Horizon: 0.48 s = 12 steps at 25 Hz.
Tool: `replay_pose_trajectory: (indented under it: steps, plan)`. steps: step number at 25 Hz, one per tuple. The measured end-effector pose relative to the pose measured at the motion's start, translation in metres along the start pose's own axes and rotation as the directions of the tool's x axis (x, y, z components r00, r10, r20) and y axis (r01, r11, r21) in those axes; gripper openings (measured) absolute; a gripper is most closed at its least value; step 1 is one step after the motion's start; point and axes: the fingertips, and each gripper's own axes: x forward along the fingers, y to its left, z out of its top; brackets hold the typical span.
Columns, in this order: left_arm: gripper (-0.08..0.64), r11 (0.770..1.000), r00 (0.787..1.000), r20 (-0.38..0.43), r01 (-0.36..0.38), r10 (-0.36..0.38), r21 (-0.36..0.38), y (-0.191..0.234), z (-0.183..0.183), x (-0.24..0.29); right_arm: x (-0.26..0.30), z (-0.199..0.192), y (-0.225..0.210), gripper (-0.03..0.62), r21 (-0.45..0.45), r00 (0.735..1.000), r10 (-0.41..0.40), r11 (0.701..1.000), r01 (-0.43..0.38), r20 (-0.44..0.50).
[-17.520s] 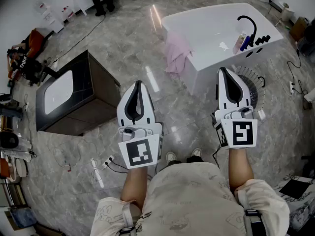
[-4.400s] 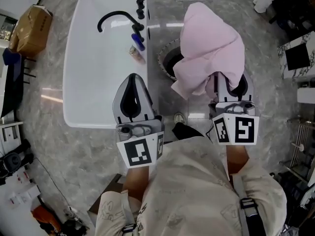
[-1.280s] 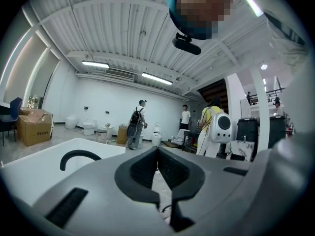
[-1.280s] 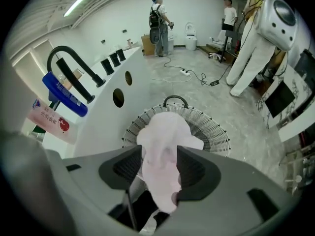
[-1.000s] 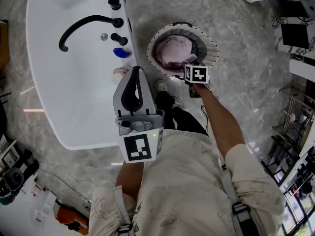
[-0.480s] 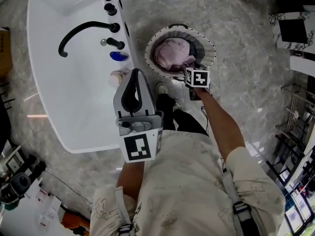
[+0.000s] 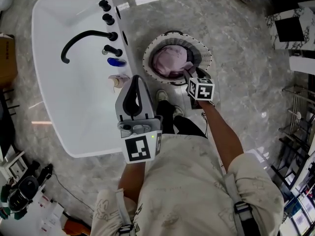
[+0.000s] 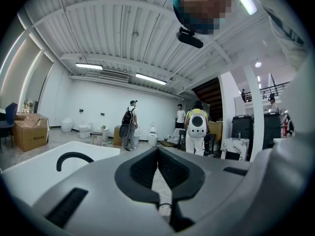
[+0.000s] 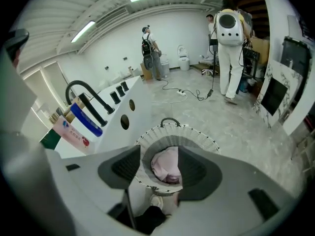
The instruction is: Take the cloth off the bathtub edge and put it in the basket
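Observation:
The pink cloth (image 7: 170,60) lies bunched inside the round white wicker basket (image 7: 204,50) on the floor beside the white bathtub (image 7: 59,102). My right gripper (image 7: 191,75) hangs just above the basket's near rim, pointing down into it. In the right gripper view the basket (image 9: 197,134) and the cloth (image 9: 165,165) show through the gap of the right gripper (image 9: 160,151), whose jaws stand open and hold nothing. My left gripper (image 7: 136,80) hovers over the tub's edge, shut and empty; in its own view the left gripper (image 8: 158,149) points level across the room.
A black faucet (image 7: 83,41) and knobs sit on the tub's end, with a blue tube (image 7: 117,62) and a pink bottle (image 7: 117,80) next to them. The person's feet (image 7: 165,100) stand by the basket. People stand far off (image 9: 229,43). A cable (image 9: 189,93) lies on the floor.
The right gripper has lifted up and back from the basket rim, leaving the cloth in the basket. The left gripper has drifted slightly along the tub edge.

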Motion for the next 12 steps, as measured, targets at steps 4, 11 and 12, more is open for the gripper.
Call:
replay_pose_trajectory:
  steps: [4, 11, 12]
  plan:
    - [0.003, 1.0, 1.0, 0.011, 0.001, -0.001, 0.012, -0.012, 0.005, -0.007, -0.035, 0.015, 0.001, 0.225, -0.036, 0.996, 0.019, 0.999, -0.016, 0.082]
    - [0.003, 1.0, 1.0, 0.031, -0.001, 0.0, 0.03, -0.034, 0.016, -0.022, -0.095, 0.04, 0.004, 0.225, -0.1, 0.978, 0.062, 0.994, -0.043, 0.198]
    - [0.003, 0.999, 0.999, 0.033, -0.002, 0.001, 0.033, -0.037, 0.017, -0.024, -0.103, 0.045, 0.004, 0.225, -0.118, 0.975, 0.066, 0.992, -0.041, 0.214]
